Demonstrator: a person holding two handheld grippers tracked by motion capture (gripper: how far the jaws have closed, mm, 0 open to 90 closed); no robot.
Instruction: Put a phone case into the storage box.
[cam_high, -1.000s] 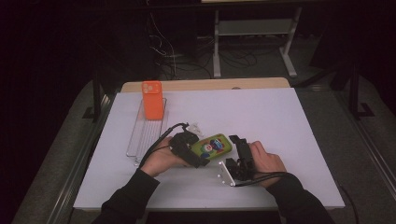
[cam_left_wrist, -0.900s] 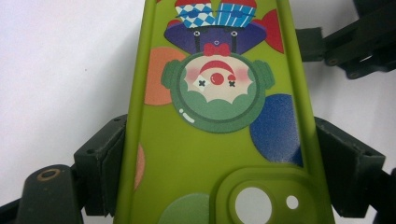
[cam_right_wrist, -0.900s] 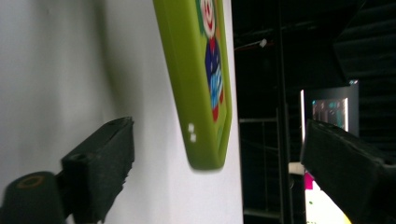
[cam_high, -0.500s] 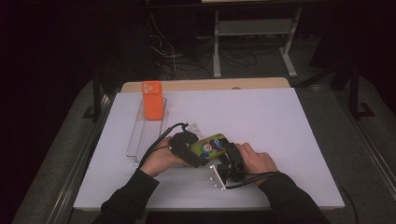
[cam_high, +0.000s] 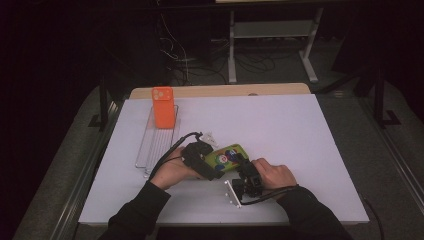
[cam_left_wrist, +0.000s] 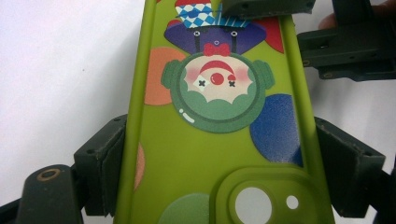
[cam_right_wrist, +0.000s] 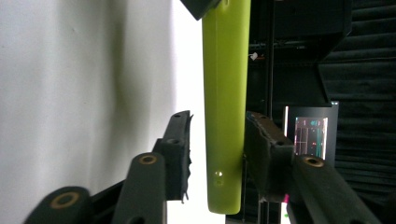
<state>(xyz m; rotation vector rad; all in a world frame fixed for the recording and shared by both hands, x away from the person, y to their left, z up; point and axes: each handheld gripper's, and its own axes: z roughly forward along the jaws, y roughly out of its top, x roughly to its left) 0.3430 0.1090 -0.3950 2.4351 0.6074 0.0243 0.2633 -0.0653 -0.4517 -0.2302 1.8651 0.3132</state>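
Green phone case (cam_left_wrist: 219, 154), smooth rubbery slab, pinched by left claw (cam_left_wrist: 224, 168), right claw (cam_right_wrist: 217, 140) closing around its edge.

The high view is looking forward and down from above the near edge of the white table (cam_high: 300, 130), taking in the whole surface. The left gripper view is sitting very close, looking along its jaws across the flat printed back of the green phone case (cam_left_wrist: 219, 140). The right gripper view is sitting equally close, rolled sideways, looking along the same case's thin edge (cam_right_wrist: 225, 102). All three views are sharing this case and the surface near its near edge.
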